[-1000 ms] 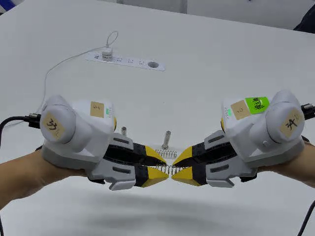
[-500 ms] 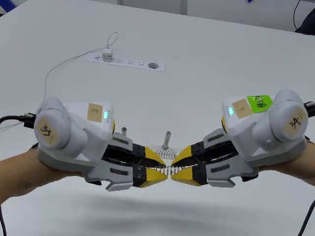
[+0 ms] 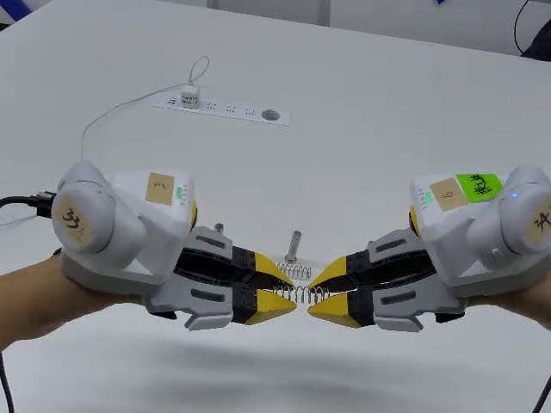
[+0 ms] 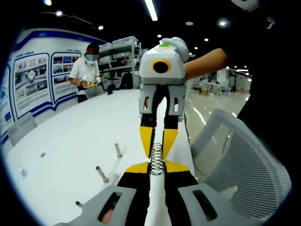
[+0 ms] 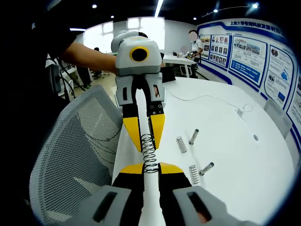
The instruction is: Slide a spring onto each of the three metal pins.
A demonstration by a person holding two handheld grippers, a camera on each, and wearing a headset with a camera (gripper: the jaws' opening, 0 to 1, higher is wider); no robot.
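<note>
White tabletop [image 3: 362,129] is spread under both grippers, and a grey mesh chair [image 5: 80,155] is seen beside its edge in the right gripper view. The left gripper [image 3: 289,292] and the right gripper [image 3: 312,295] are held tip to tip just above the near part of the table. Each is clamped on one end of the held spring [image 3: 301,295], which is carried level between the two pairs of yellow tips, clear of the surface. A white power strip [image 3: 225,108] is laid well beyond them, with a thin cable [image 3: 120,107] looped from its end. Behind the tips an upright centre pin [image 3: 294,245] is planted on the table, and a side pin [image 3: 219,229] is seen just beside the left gripper's body. One loose spring [image 5: 181,144] is laid flat beside a pin, and another spring [image 5: 193,173] is laid near the next pin, neither threaded on.
</note>
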